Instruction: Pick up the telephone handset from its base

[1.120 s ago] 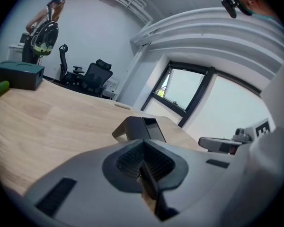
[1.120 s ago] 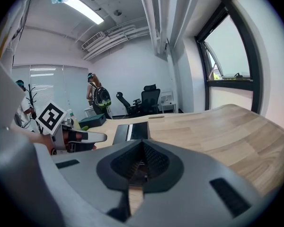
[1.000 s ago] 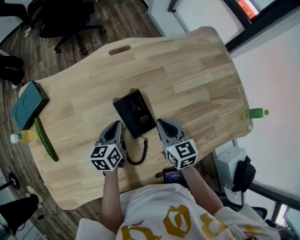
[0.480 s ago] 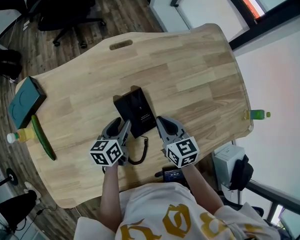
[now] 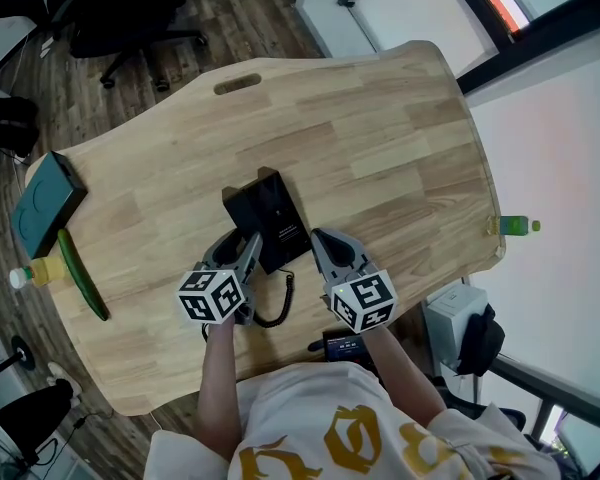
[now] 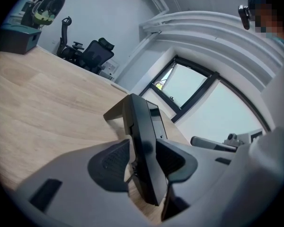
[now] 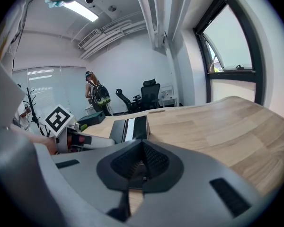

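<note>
A black telephone [image 5: 280,218] lies mid-table, its handset [image 5: 245,213] along the left side and a coiled cord [image 5: 280,303] trailing toward me. My left gripper [image 5: 237,246] has just been opening its jaws and now straddles the handset's near end. In the left gripper view the handset [image 6: 142,122] stands edge-on between the pads, with a gap at the left pad. My right gripper [image 5: 320,236] hovers just right of the phone's near corner, shut and empty; the right gripper view shows its pads [image 7: 154,162] together and the phone [image 7: 130,129] ahead.
A teal box [image 5: 45,203], a long green vegetable [image 5: 80,273] and a yellow bottle [image 5: 35,271] sit at the table's left edge. A green bottle [image 5: 515,226] stands at the right edge. A dark device [image 5: 345,346] lies by me. Office chairs [image 5: 130,18] stand beyond the table.
The left gripper's jaws went from shut to open and it moved forward and down, so the handset's near end now sits between them. The right gripper has stayed put.
</note>
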Motion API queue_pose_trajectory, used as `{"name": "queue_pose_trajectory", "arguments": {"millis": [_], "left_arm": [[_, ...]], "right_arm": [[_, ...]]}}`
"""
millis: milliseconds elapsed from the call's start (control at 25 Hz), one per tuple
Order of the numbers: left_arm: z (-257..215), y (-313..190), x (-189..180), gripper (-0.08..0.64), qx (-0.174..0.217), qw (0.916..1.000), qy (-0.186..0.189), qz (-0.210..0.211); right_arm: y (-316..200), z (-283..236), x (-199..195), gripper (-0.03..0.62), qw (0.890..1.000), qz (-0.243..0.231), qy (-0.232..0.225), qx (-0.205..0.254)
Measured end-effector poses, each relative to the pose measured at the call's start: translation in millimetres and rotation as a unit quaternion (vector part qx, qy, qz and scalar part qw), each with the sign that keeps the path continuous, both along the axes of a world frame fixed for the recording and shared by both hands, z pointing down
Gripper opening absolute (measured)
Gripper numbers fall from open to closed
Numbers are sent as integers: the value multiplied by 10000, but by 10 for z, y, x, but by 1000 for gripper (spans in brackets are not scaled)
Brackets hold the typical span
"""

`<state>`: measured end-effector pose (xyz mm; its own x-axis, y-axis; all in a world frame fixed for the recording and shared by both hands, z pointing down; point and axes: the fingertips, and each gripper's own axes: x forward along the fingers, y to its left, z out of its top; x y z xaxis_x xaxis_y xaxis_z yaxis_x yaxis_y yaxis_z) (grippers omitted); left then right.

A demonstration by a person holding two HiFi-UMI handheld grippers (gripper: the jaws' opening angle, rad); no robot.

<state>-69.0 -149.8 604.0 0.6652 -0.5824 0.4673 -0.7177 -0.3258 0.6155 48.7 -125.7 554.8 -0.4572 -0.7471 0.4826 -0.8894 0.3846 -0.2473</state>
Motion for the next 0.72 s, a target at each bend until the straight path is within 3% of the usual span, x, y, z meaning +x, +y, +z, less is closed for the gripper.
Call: {"name": "queue_pose_trajectory", "arguments": {"millis": [360, 720], "left_arm": [[-13, -36, 43, 151, 28, 9999, -13, 101], [-37, -24, 29, 119, -120, 9997, 226, 45]], "right_arm": [[-6, 3, 42, 5, 10000, 59, 19, -1], [4, -11, 63, 5, 10000, 75, 34, 3]]}}
